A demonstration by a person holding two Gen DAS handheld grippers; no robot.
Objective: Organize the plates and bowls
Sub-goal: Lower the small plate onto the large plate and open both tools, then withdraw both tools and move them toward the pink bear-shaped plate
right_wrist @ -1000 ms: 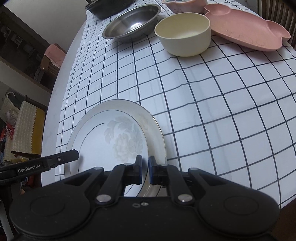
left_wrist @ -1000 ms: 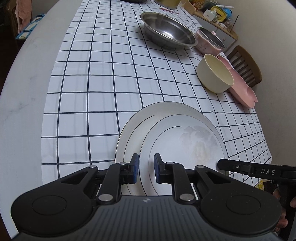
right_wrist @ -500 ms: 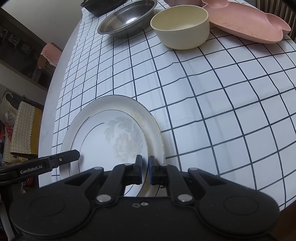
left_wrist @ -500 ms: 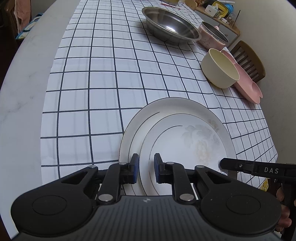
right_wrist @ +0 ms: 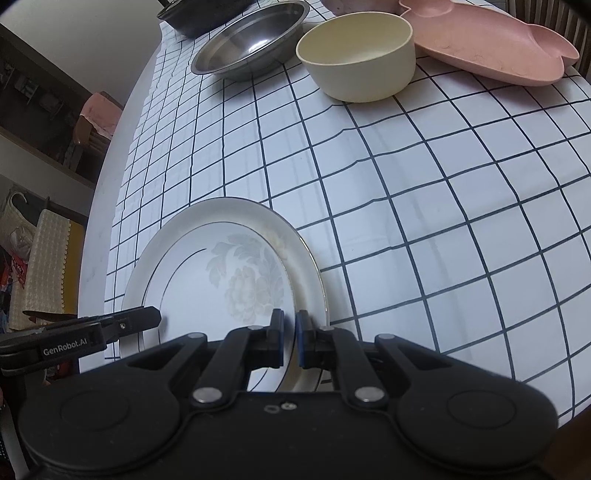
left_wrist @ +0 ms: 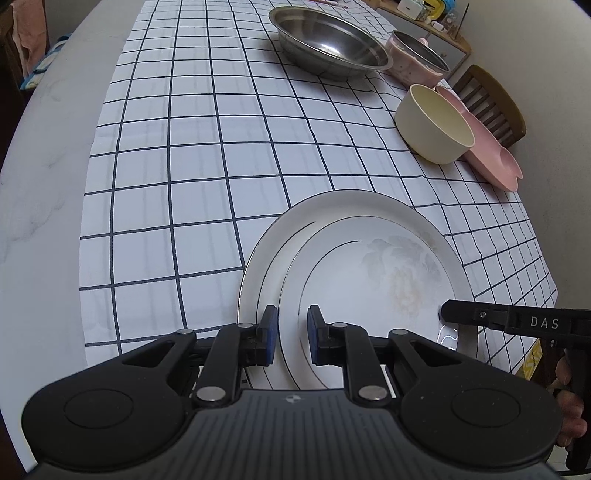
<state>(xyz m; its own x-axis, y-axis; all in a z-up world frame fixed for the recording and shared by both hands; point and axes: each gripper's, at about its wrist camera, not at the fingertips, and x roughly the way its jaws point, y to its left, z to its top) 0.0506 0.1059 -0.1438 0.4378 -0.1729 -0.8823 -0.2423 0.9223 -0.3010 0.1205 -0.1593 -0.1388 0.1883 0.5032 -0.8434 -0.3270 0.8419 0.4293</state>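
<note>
White cloth ruled with dark grid lines (left_wrist: 192, 155) covers most of a pale, marbled round table (left_wrist: 40, 206), with a wooden chair back (left_wrist: 491, 103) beyond its far edge. Near the front edge lie two white plates stacked: a smaller floral plate (left_wrist: 373, 284) sits off-centre on a larger rimmed plate (left_wrist: 273, 251), so the larger one shows as a crescent on one side. The left gripper (left_wrist: 290, 339) straddles the near rim of the floral plate with its blue pads on either side at a narrow gap; whether they press the rim or merely flank it I cannot tell. The right gripper (right_wrist: 289, 341) has its jaws closed down almost to touching over the near edge of the stack, and the plates' rim runs into that slit, so it appears clamped on the stacked plates' edge. In the left wrist view the right gripper's finger reaches in from the side to the rim, with part of a hand (left_wrist: 570, 402) behind it. Farther back stand a cream bowl (right_wrist: 356, 55), touching a pink divided plate (right_wrist: 491, 48), a steel bowl (left_wrist: 328, 44) and a pink-sided pot (left_wrist: 417, 61). A dark pan (right_wrist: 199, 16) lies at the far end.
</note>
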